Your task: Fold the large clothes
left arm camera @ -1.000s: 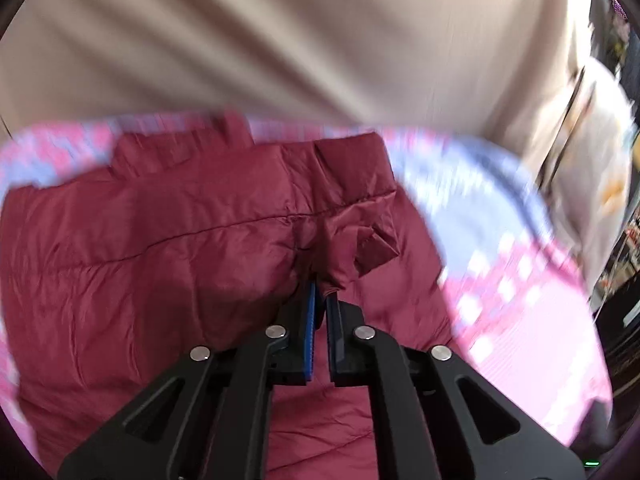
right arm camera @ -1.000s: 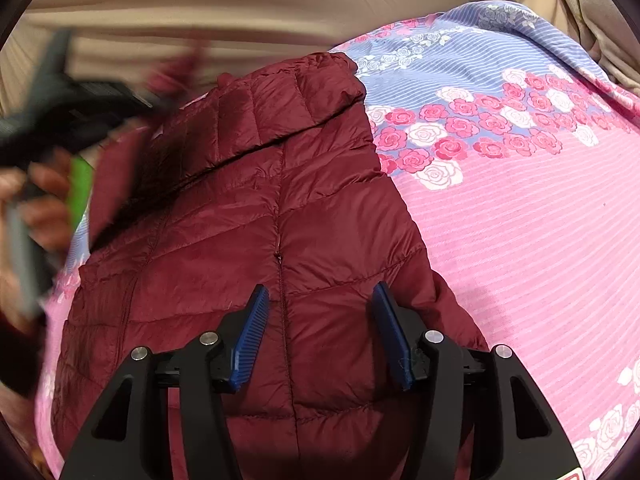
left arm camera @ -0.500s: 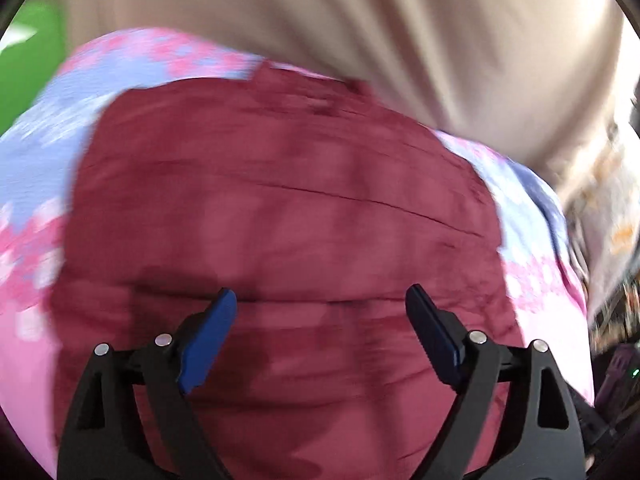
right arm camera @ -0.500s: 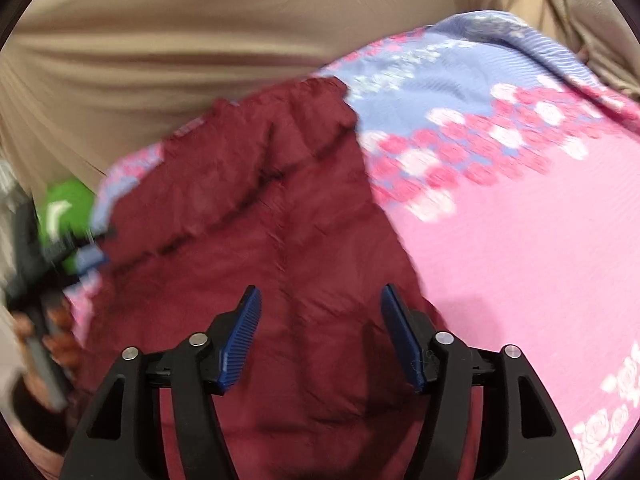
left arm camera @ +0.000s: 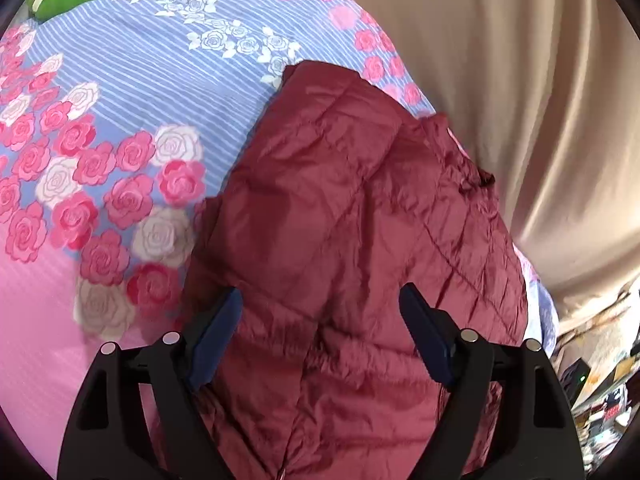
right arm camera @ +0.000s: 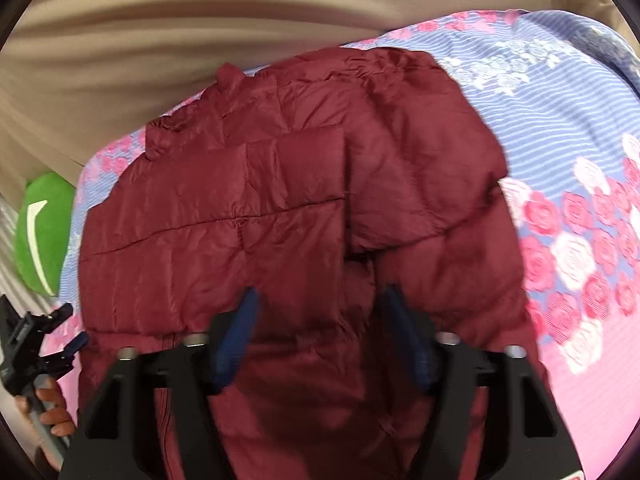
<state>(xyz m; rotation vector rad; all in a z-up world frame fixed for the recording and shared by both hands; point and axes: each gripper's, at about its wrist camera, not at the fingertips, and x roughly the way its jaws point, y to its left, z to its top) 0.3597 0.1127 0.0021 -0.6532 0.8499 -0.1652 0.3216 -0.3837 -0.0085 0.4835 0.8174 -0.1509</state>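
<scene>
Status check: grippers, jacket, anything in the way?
Left gripper open, empty, over jacket. Right gripper open, empty, over it too. Jacket lies on floral bedsheet, sleeve folded across. Nothing in the way.

Before you, a rose-print pink and blue striped bedsheet (left arm camera: 132, 92), beige curtain (right arm camera: 168, 28) behind, green pillow (right arm camera: 44, 232) at its edge.

Left gripper (left arm camera: 320, 316) and right gripper (right arm camera: 322, 316) both gape wide, holding nothing.

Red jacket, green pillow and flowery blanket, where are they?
red jacket (right arm camera: 280, 208), right wrist view, on its quilted middle.
green pillow (right arm camera: 44, 232), right wrist view, on its front.
flowery blanket (left arm camera: 120, 92), left wrist view, on the blue striped part.
</scene>
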